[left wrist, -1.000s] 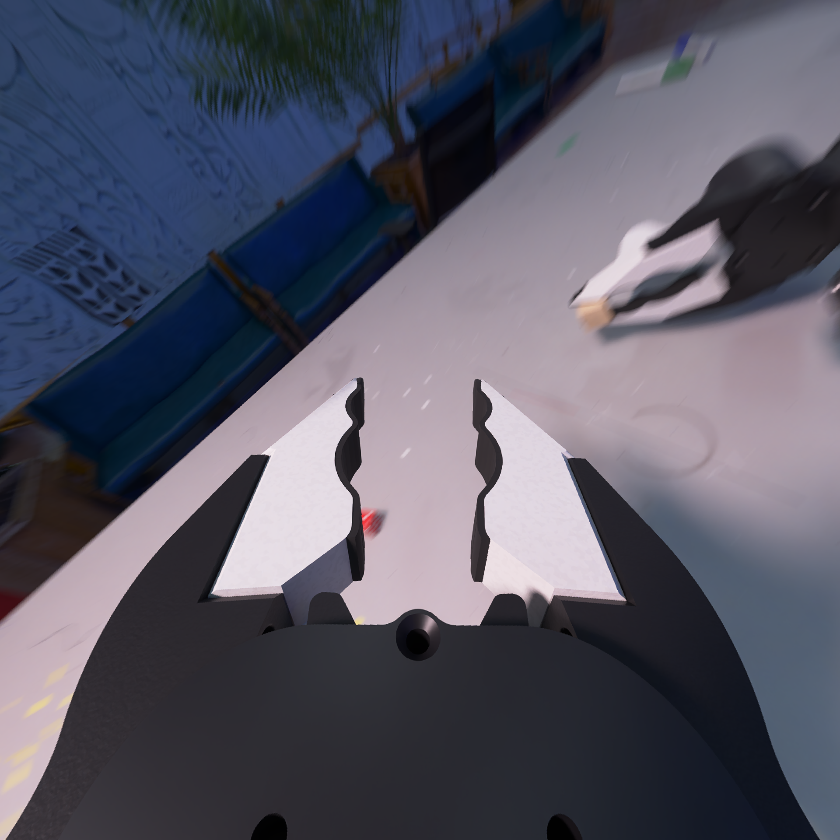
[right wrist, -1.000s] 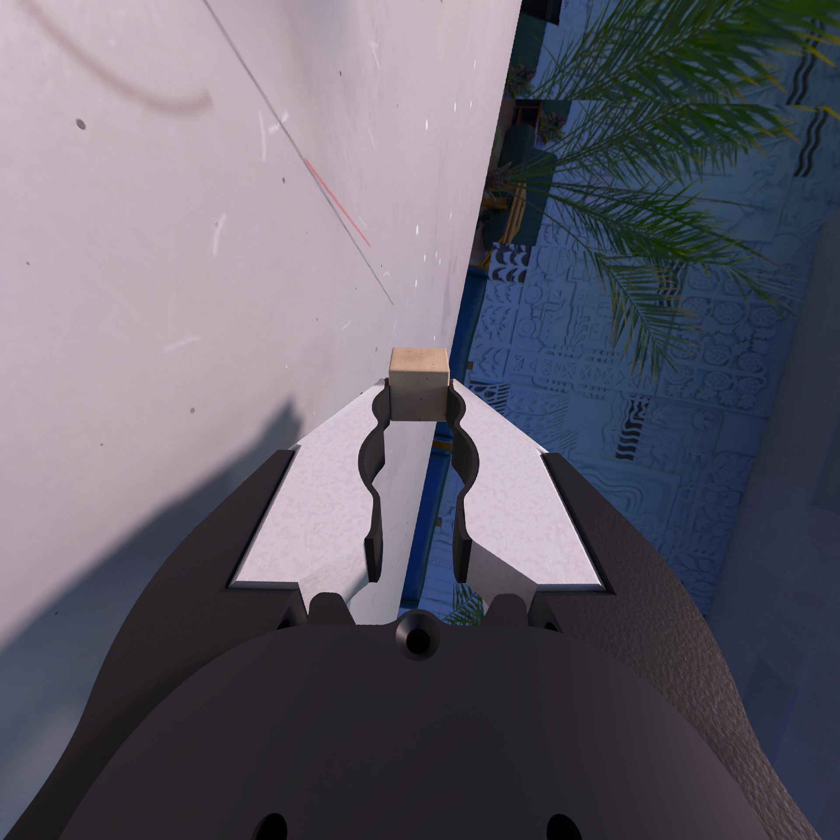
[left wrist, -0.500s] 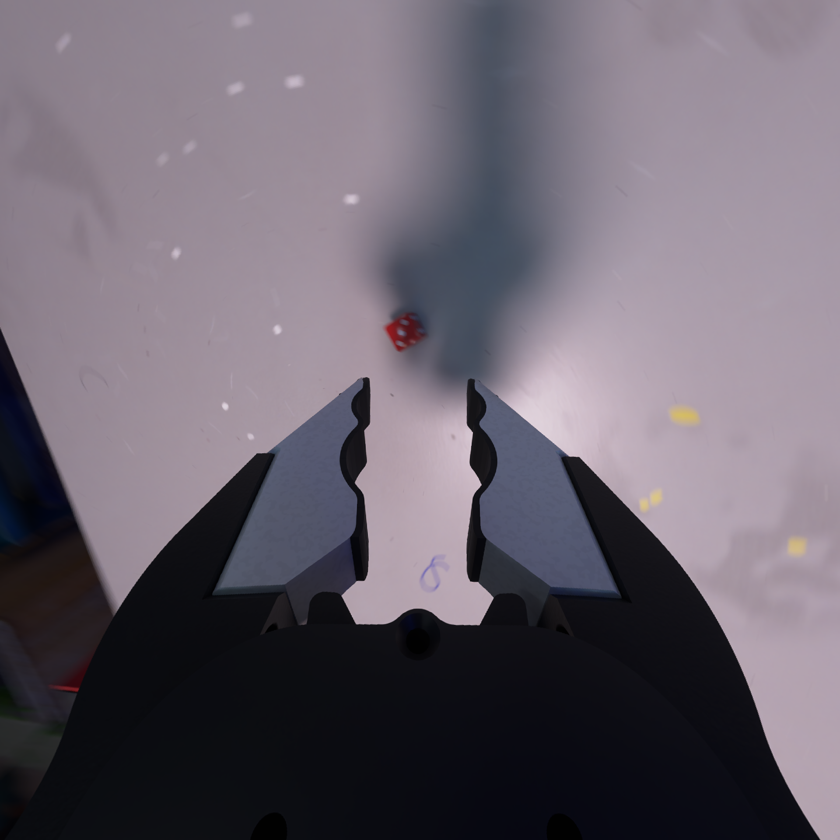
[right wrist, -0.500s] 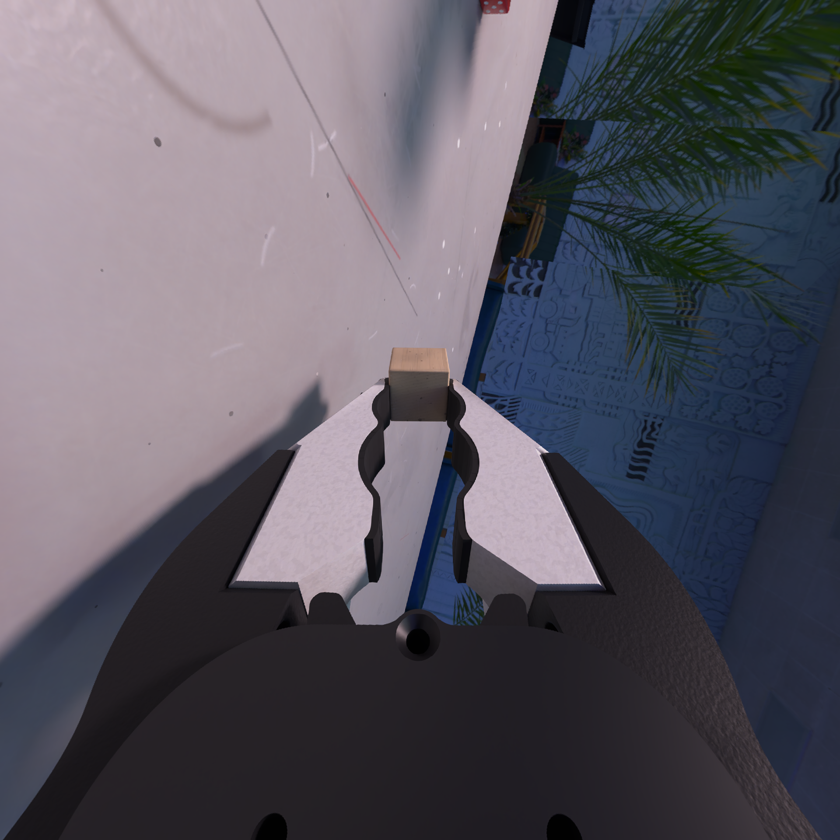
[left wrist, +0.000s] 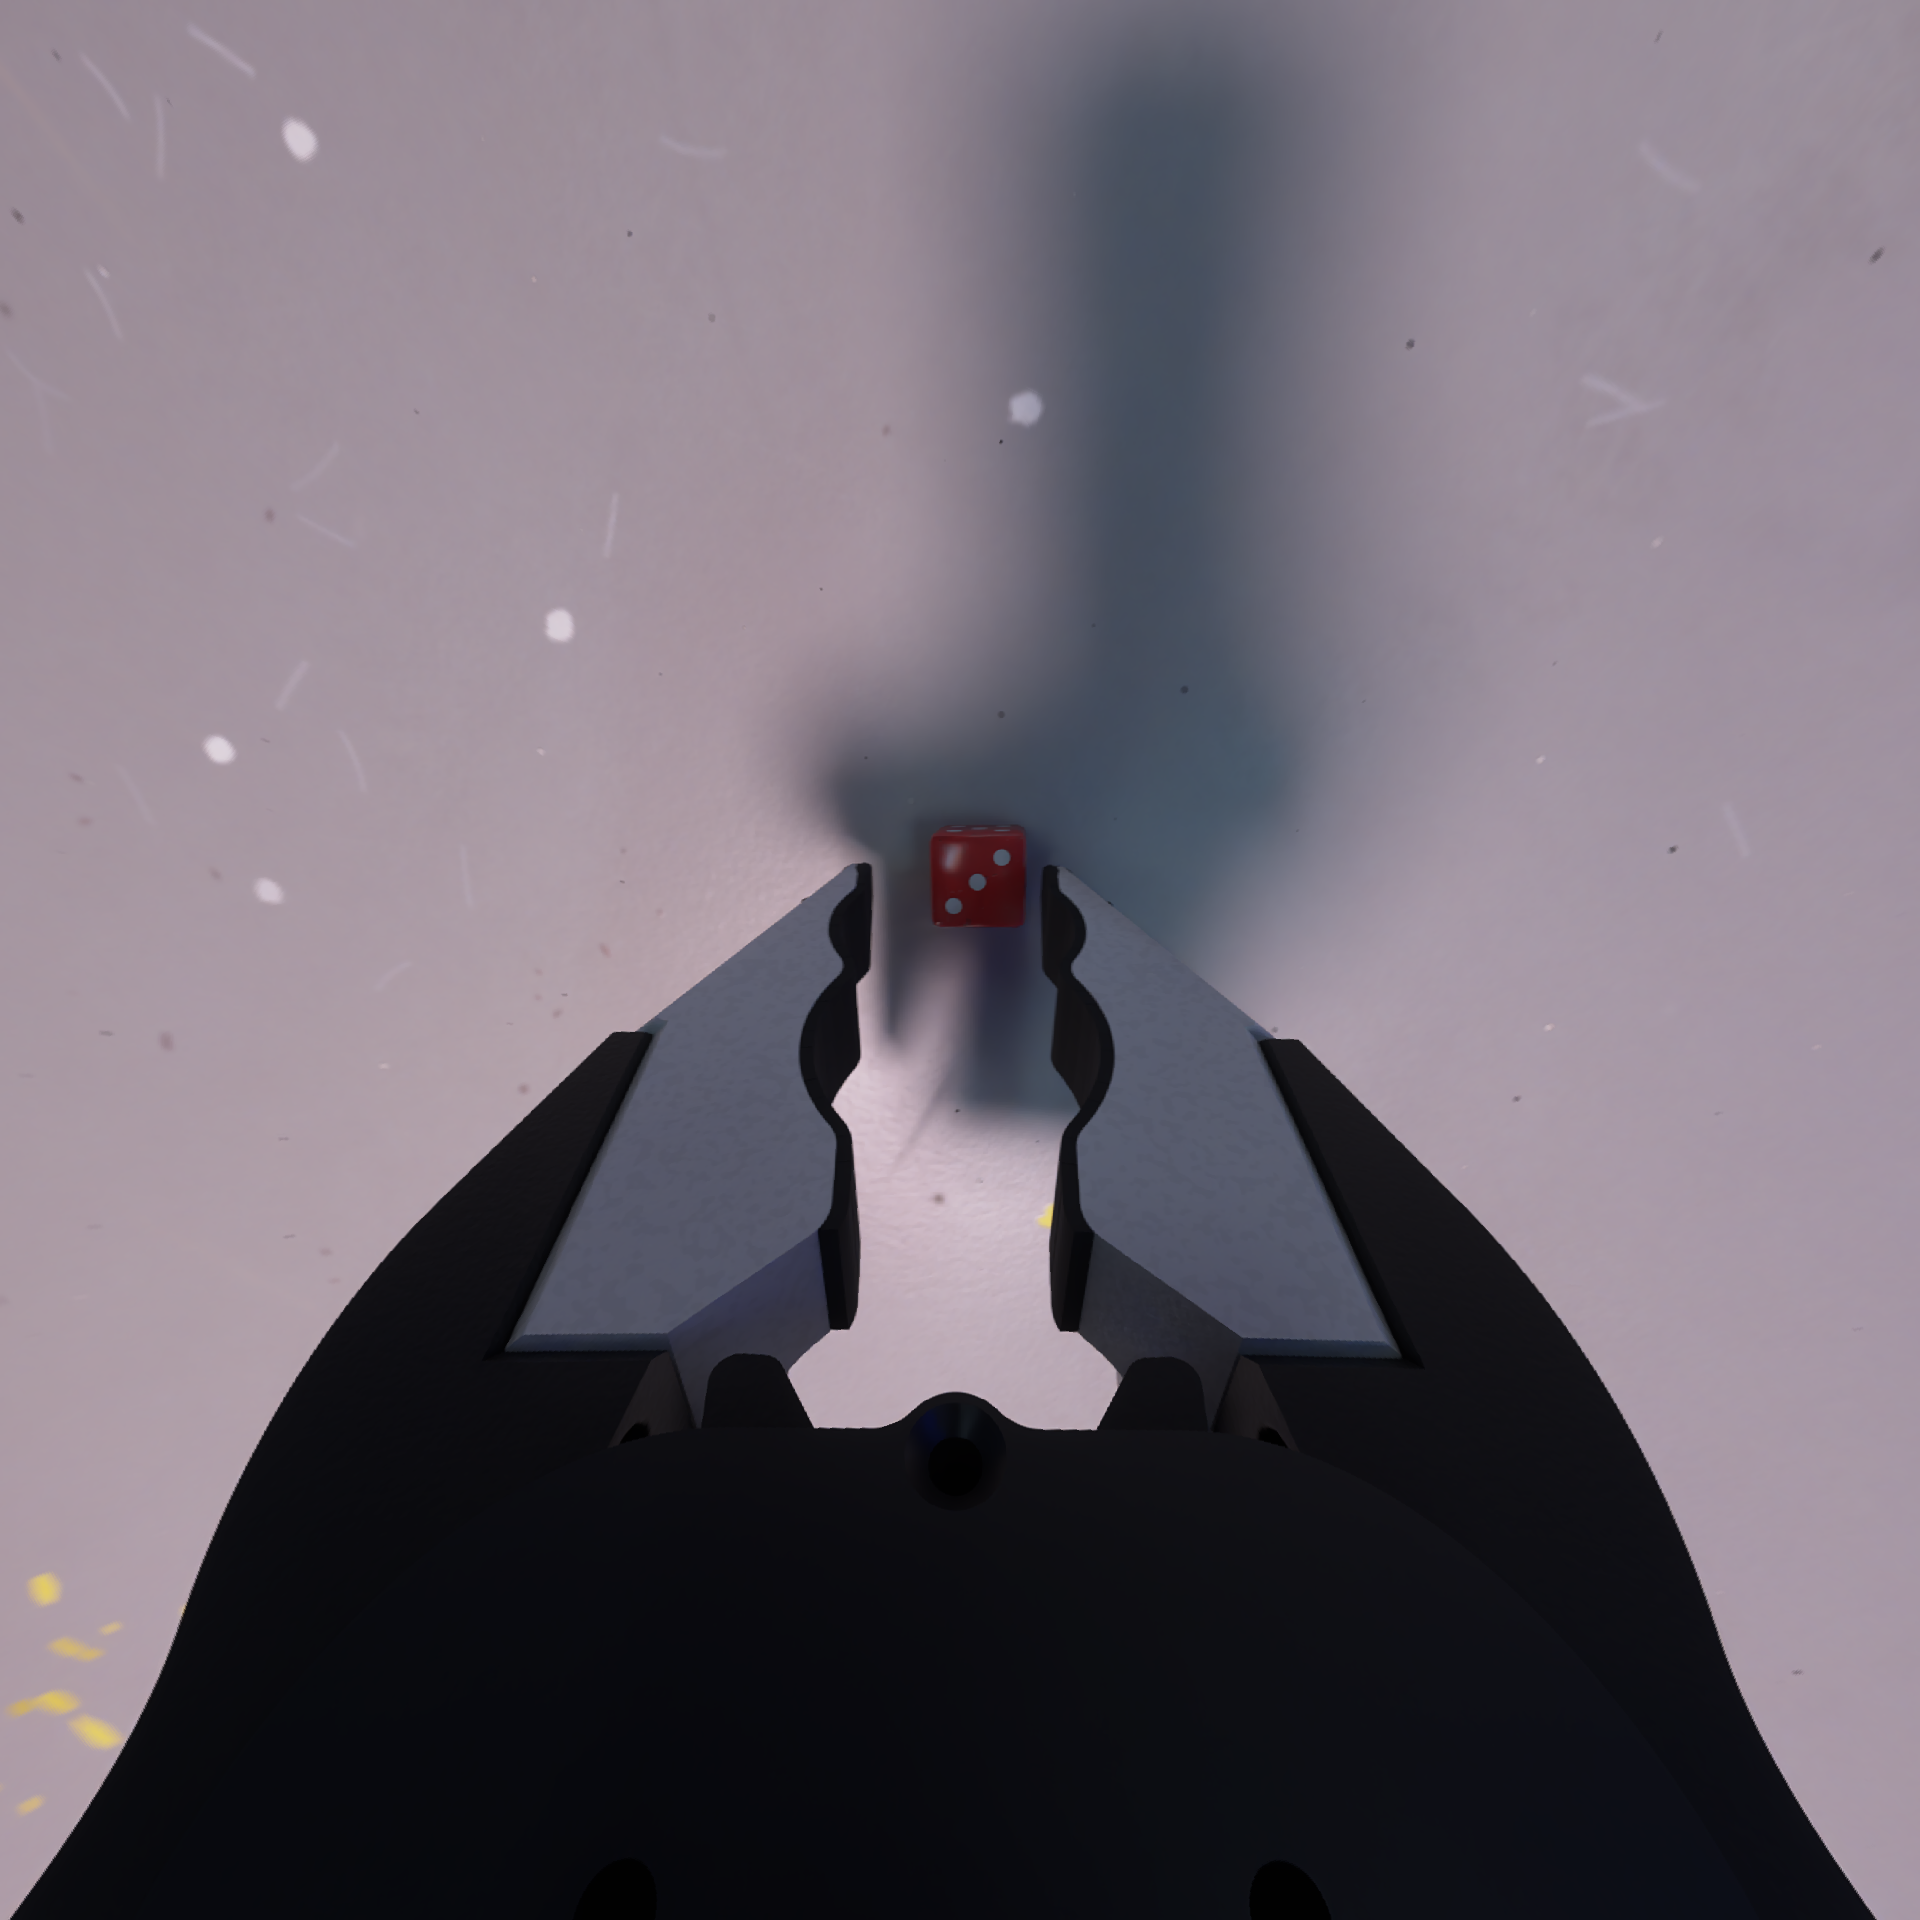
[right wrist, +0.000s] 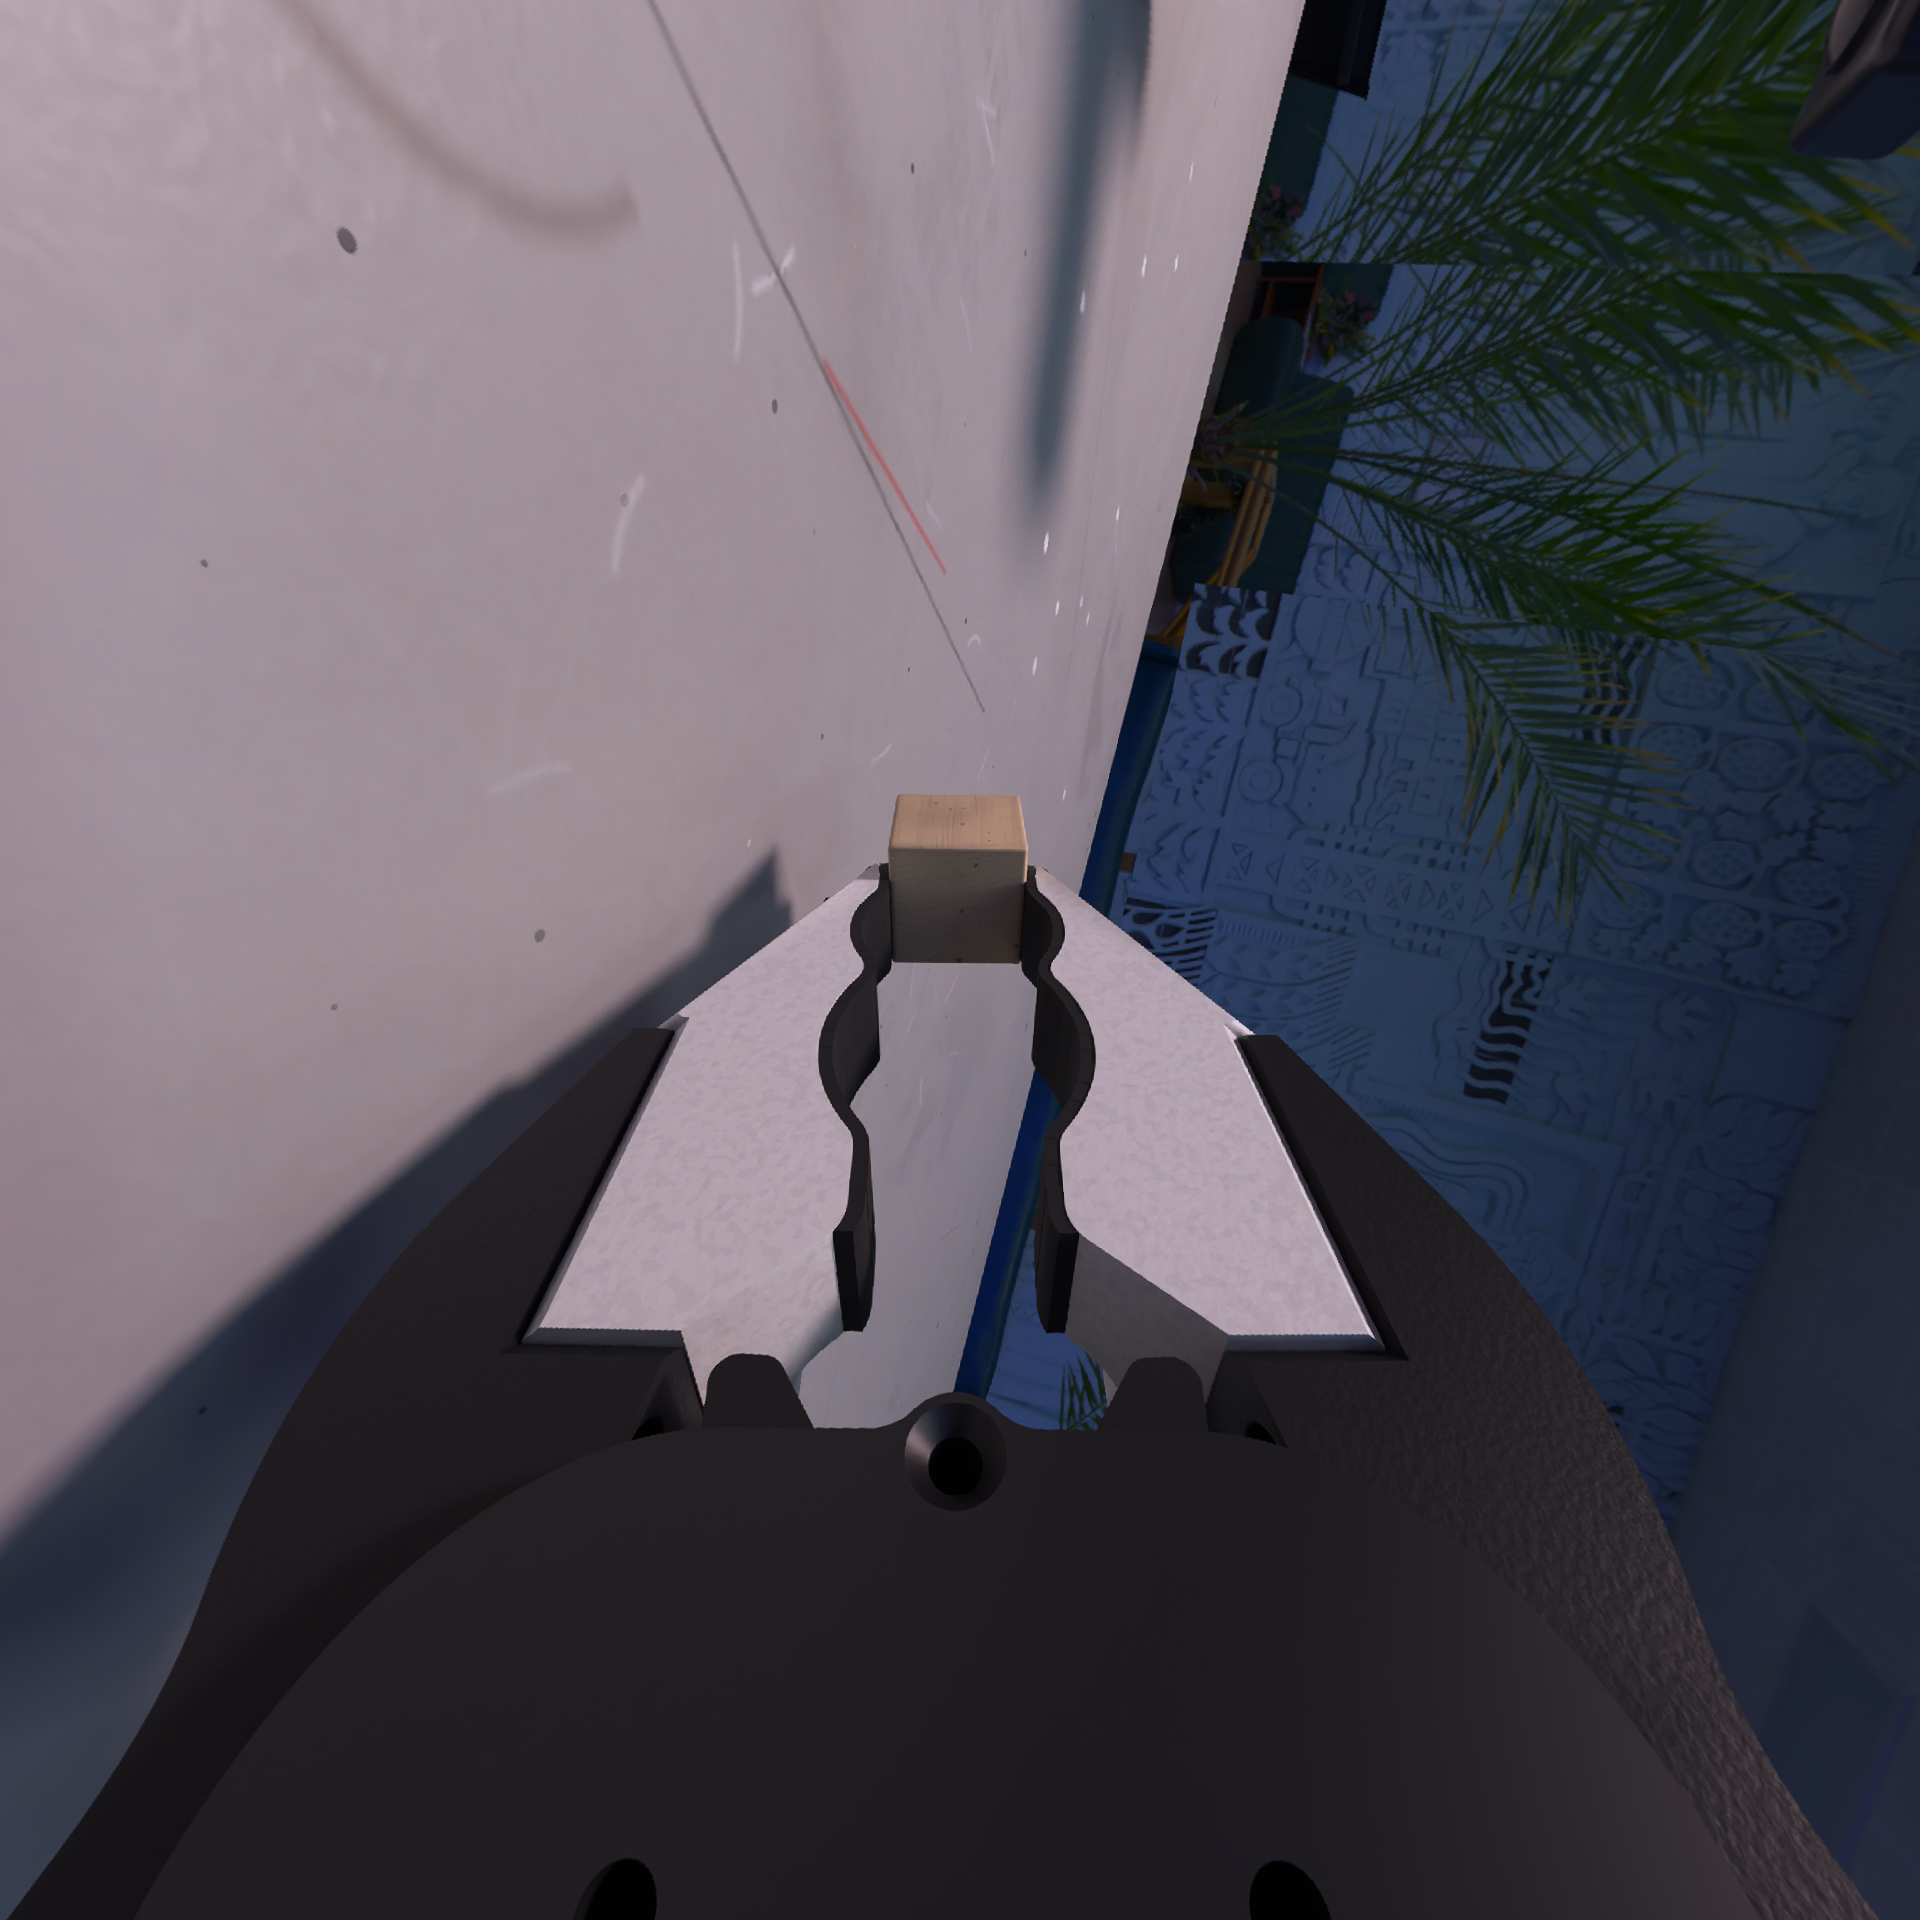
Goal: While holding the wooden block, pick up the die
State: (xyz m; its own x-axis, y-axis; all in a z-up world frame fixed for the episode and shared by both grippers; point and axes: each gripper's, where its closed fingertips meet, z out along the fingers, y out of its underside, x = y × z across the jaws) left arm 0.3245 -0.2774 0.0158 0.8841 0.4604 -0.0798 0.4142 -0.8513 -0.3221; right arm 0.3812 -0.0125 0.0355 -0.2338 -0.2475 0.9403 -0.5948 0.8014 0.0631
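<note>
In the left wrist view a small red die with white pips lies on the pale table. My left gripper points down at it, open, with the die just between and beyond the two fingertips, not touching either. In the right wrist view my right gripper is shut on the wooden block, a light tan cube pinched at the fingertips and held above the table.
The table edge runs close to the right gripper, with a blue patterned wall and a palm plant beyond. A dark part of the other gripper shows at the top right corner. Yellow specks mark the tabletop.
My left gripper has swung down over the table and closed in on the die, which now sits at its fingertips. The right gripper has drifted slightly, still holding the block.
</note>
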